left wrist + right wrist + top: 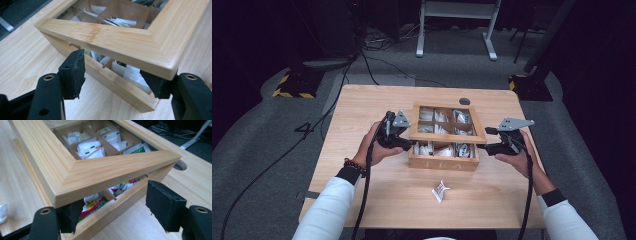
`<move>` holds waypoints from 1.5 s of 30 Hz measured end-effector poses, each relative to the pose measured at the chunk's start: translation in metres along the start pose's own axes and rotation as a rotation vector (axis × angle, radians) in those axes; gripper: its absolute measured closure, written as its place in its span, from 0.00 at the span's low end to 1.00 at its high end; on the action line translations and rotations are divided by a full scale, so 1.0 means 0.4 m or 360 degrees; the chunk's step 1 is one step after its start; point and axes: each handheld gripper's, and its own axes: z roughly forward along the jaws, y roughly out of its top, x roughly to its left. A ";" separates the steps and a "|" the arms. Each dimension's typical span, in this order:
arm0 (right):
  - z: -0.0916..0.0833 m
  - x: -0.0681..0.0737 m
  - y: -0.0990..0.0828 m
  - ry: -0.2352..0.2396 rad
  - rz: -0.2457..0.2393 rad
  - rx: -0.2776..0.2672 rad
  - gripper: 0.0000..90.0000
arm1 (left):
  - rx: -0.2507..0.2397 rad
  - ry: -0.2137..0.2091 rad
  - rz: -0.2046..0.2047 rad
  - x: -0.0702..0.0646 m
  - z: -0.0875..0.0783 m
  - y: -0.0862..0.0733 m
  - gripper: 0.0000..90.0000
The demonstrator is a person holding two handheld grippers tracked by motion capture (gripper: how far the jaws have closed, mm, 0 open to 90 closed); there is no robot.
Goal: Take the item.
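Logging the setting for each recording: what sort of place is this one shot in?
Probably a lab or recording studio, not a home. A lone wooden table stands on grey carpet, with loose cables across the dark floor, hazard-striped stand bases at its far corners and a white metal frame behind.

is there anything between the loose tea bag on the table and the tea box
Nothing visible does. The loose tea bag lies on bare table in front of the tea box. But the lid is only partly raised, propped by the left tongs and right tongs.
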 end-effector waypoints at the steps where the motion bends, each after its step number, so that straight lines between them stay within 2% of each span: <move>1: 0.001 0.001 -0.003 0.0005 -0.0001 0.0004 0.35 | 0.0011 -0.0004 0.0006 -0.003 0.002 -0.001 0.41; 9: 0.014 0.005 -0.032 0.0059 0.0006 0.0065 0.32 | 0.0057 -0.0022 0.0022 -0.017 0.022 -0.022 0.40; 12: 0.015 0.004 -0.041 0.0096 0.0032 0.0090 0.31 | 0.0073 -0.0026 0.0036 -0.020 0.028 -0.027 0.40; 15: 0.013 0.006 -0.049 0.0122 0.0032 0.0084 0.30 | 0.0072 -0.0016 0.0046 -0.024 0.032 -0.032 0.40; 18: 0.006 0.010 -0.056 0.0156 0.0030 0.0049 0.29 | 0.0072 -0.0036 0.0028 -0.025 0.036 -0.037 0.41; 20: 0.002 0.016 -0.057 0.0170 0.0028 0.0028 0.28 | 0.0087 -0.0029 0.0047 -0.027 0.039 -0.039 0.41; 23: -0.002 0.029 -0.057 0.0164 0.0007 0.0015 0.29 | 0.0091 -0.0054 0.0038 -0.030 0.044 -0.048 0.41; 25: 0.000 0.036 -0.059 0.0175 -0.0002 0.0023 0.29 | 0.0089 -0.0112 0.0029 -0.033 0.045 -0.052 0.35; 27: 0.008 0.043 -0.062 0.0171 -0.0021 0.0048 0.30 | 0.0076 -0.0131 0.0011 -0.032 0.045 -0.058 0.34; 34: 0.014 0.050 -0.068 0.0188 -0.0008 0.0055 0.31 | 0.0061 -0.0170 -0.0017 -0.031 0.040 -0.069 0.34; 37: 0.014 0.053 -0.072 0.0187 -0.0005 0.0063 0.32 | 0.0076 -0.0178 -0.0029 -0.034 0.040 -0.074 0.33; 39: 0.016 0.056 -0.076 0.0198 -0.0007 0.0067 0.32 | 0.0146 -0.0175 0.0038 -0.044 0.046 -0.078 0.31; 40: 0.015 0.057 -0.077 0.0202 0.0002 0.0058 0.34 | 0.0150 -0.0146 0.0060 -0.051 0.049 -0.082 0.32; 43: 0.008 0.056 -0.076 0.0192 0.0011 0.0033 0.34 | 0.0133 -0.0135 0.0053 -0.056 0.045 -0.083 0.32; 44: 0.005 0.054 -0.078 0.0191 0.0036 0.0015 0.36 | 0.0087 -0.0142 0.0025 -0.054 0.037 -0.086 0.33; 45: 0.006 0.053 -0.079 0.0187 0.0041 0.0016 0.35 | 0.0078 -0.0141 0.0018 -0.055 0.034 -0.087 0.34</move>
